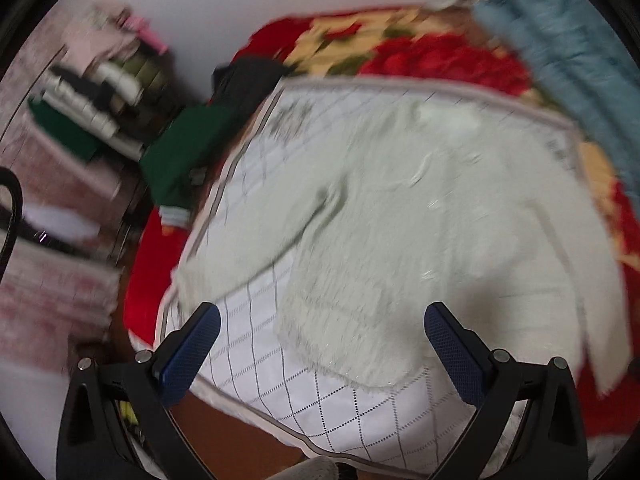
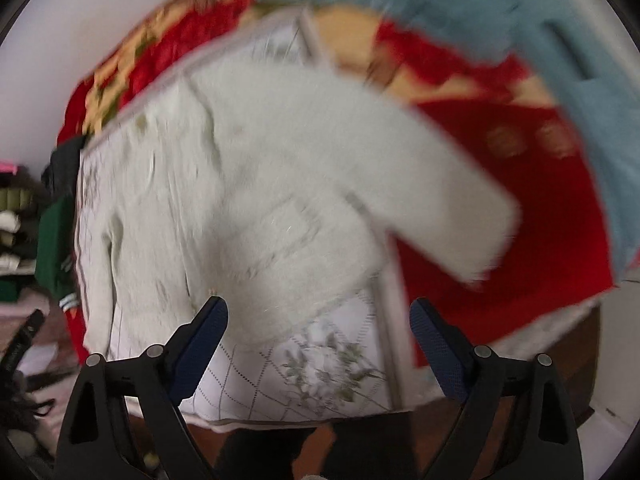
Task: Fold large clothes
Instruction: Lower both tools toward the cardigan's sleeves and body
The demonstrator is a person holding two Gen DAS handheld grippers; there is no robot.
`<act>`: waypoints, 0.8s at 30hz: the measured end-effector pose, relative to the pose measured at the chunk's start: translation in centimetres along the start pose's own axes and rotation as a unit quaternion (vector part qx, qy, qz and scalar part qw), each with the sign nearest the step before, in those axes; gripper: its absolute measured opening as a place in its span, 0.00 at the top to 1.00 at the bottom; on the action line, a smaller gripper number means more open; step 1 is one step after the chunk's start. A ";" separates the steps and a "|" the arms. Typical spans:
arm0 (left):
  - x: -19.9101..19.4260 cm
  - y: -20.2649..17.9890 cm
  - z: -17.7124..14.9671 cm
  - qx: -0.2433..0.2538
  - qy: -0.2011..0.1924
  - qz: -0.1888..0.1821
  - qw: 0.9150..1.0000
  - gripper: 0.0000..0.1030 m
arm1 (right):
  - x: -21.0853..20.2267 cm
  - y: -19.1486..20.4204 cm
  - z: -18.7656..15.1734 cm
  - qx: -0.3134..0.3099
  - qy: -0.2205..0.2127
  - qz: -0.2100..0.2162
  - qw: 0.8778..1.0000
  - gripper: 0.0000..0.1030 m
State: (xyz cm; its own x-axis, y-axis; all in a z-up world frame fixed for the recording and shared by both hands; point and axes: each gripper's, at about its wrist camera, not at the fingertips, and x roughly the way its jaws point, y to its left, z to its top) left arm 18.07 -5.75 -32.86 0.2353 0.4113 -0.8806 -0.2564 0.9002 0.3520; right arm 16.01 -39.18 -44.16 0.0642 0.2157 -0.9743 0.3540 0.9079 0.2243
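White sweater (image 1: 420,208) lies spread flat on quilted mat (image 1: 320,400), sleeves out. My left gripper (image 1: 322,332) and right gripper (image 2: 318,326) both wide open, holding nothing. I aim for hem corners, pinch fabric only, avoid catching mat underneath.

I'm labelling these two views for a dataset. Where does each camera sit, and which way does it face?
Left wrist: on the left gripper, facing steeply down at the pale fuzzy garment on the white quilted mat; its two open fingers show.
Right wrist: on the right gripper, facing down over the garment's sleeve; its open fingers show.
Shared: garment, mat, red blanket, green clothing.
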 end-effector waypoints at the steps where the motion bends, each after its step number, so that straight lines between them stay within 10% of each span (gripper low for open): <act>1: 1.3 -0.4 -0.5 -0.002 0.009 0.014 1.000 0.00 | 2.1 0.7 0.5 -0.012 0.012 0.009 1.000 0.09; 12: 17.3 -2.8 -4.1 0.013 0.081 0.091 0.992 0.00 | 23.4 14.9 2.9 -0.128 0.098 0.042 0.986 0.14; 17: 20.0 -2.9 -4.7 0.025 0.098 0.088 0.991 0.00 | 26.1 19.2 1.9 -0.142 0.106 -0.052 0.983 0.13; 24: 20.5 -1.0 -4.1 0.029 0.095 0.069 0.993 0.00 | 25.8 23.0 0.5 -0.147 0.112 -0.039 0.982 0.25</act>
State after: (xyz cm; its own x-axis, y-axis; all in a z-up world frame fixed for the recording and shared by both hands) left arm 19.30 1.20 -52.56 0.0191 0.5024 -0.8644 -0.2177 0.8459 0.4868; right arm 26.31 -12.92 -64.12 -0.1714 0.1845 -0.9678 0.0632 0.9823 0.1761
